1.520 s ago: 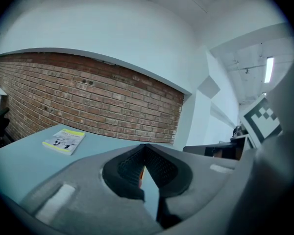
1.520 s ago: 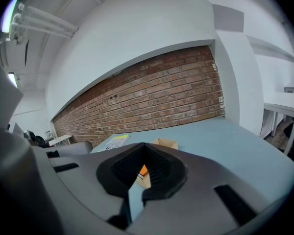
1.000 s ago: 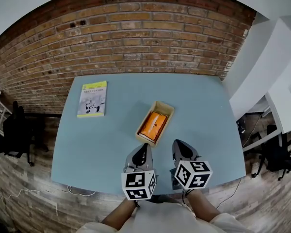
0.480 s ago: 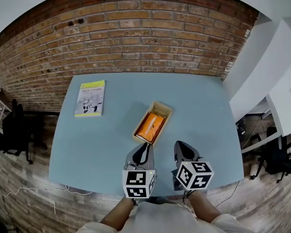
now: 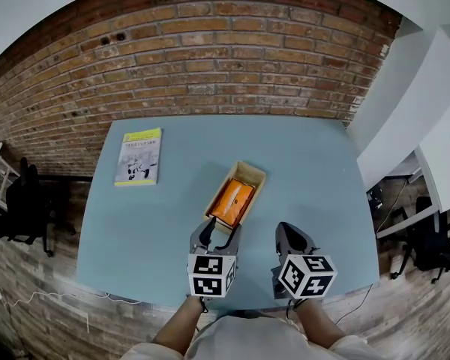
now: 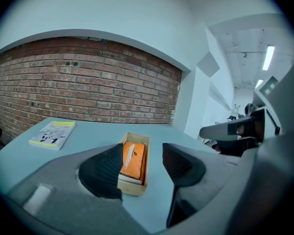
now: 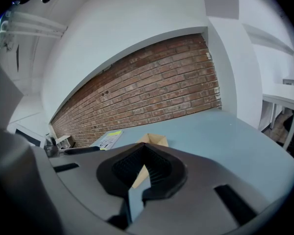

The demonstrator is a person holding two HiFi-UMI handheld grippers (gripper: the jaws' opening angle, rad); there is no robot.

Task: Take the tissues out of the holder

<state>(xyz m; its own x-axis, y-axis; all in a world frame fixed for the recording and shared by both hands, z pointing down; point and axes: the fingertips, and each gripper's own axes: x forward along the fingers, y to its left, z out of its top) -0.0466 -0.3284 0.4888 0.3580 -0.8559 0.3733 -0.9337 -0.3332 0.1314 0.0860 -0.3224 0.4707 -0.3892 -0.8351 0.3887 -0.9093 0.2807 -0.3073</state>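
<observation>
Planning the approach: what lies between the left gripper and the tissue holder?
Only bare blue table, seen in the left gripper view. The left gripper has just been opening its jaws; nothing stands between them, and the holder lies just ahead.

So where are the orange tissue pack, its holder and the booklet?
tissue pack (image 5: 233, 199), head view, orange top face.
holder (image 5: 252, 171), head view, far rim.
booklet (image 5: 139, 156), head view, middle of cover.

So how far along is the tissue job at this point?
Nothing done yet: the orange tissue pack lies in the wooden holder. In hand: the left gripper has just been opening its jaws, lined up just short of the holder, nothing between them. The right gripper is shut, empty. Left: grasp and lift out the pack.
</observation>
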